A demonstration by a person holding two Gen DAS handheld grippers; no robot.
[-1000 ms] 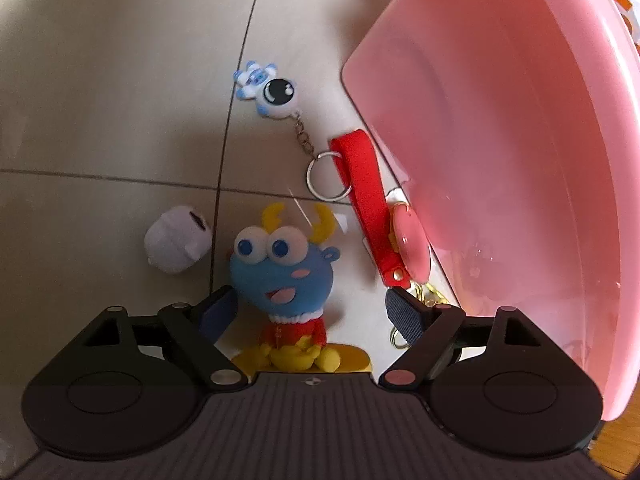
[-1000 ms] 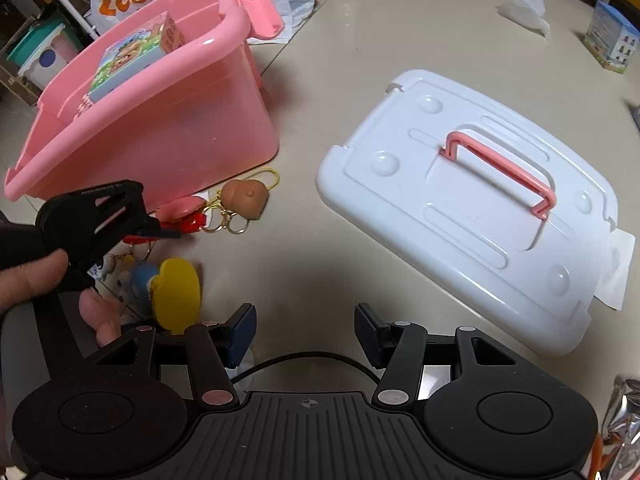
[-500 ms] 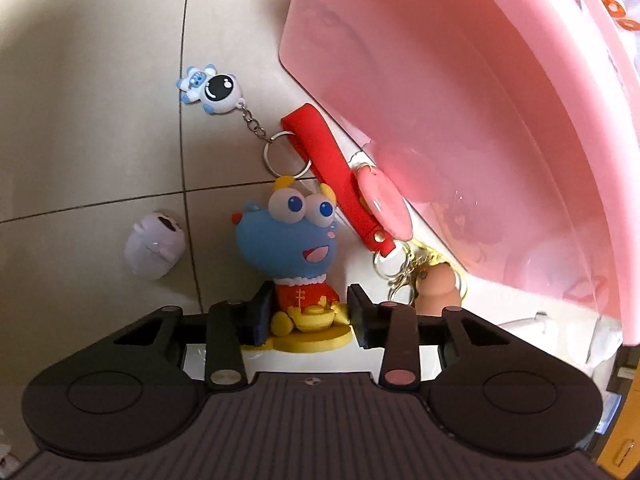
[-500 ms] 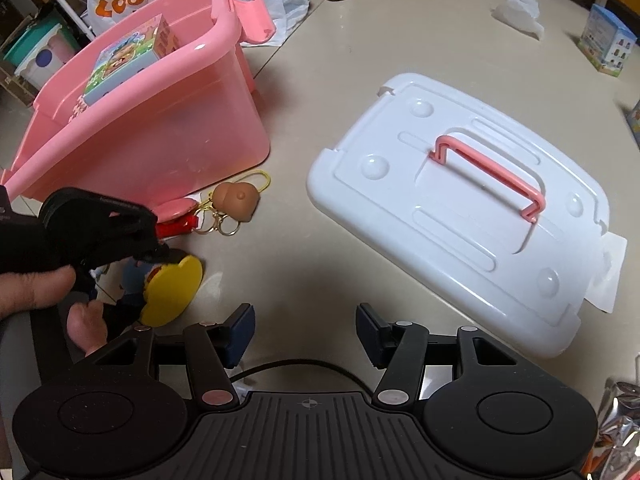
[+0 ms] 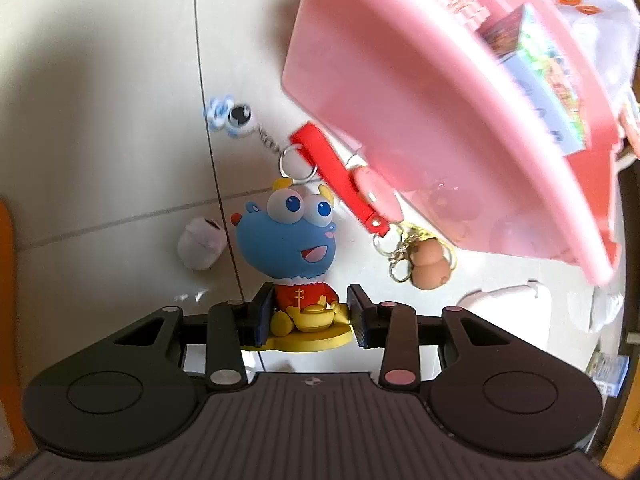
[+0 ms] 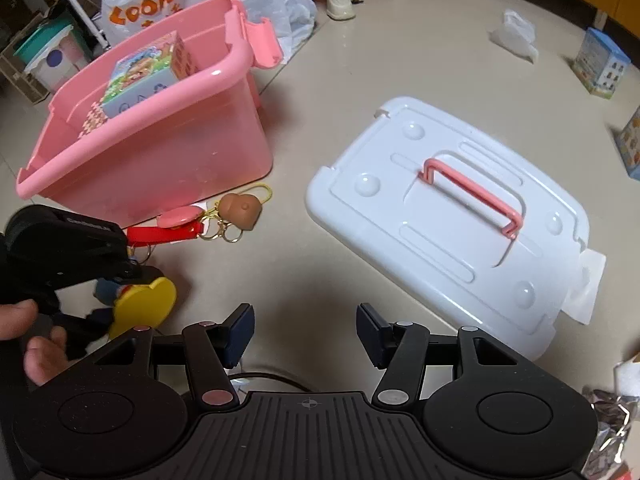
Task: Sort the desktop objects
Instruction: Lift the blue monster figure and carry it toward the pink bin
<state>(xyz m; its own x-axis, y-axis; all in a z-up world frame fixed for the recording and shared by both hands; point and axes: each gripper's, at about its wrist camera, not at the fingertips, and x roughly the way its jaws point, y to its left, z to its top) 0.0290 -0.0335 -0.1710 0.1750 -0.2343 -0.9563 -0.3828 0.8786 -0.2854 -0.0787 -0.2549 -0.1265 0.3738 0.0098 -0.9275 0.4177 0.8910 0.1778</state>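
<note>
1. Pale floor tiles point(image 5: 100, 128) serve as the sorting ground, strewn with small toys beside a pink storage bin point(image 6: 160, 160) whose white lid point(image 6: 448, 220) lies apart with its pink handle up.
2. Left gripper point(image 5: 308, 314) pinches the blue cartoon figurine point(image 5: 296, 240) at its red body, pads pressed on both sides above the yellow base; seen from the right wrist view, the base appears clear of the floor, though blur makes that uncertain.
3. Right gripper point(image 6: 306, 336) hangs with jaws spread and nothing between them, over bare floor near the lid.
4. Nearby on the tiles lie a red strap keychain point(image 5: 340, 180), a brown charm point(image 5: 430, 264) on gold rings, an astronaut charm point(image 5: 236, 118) and a small white toy point(image 5: 202, 244).
5. Step in hand: carrying the figurine to the bin, which already holds a colourful box point(image 6: 148, 72).
6. Next move calls for raising the toy above the bin's rim, moving it over the opening, then releasing.
</note>
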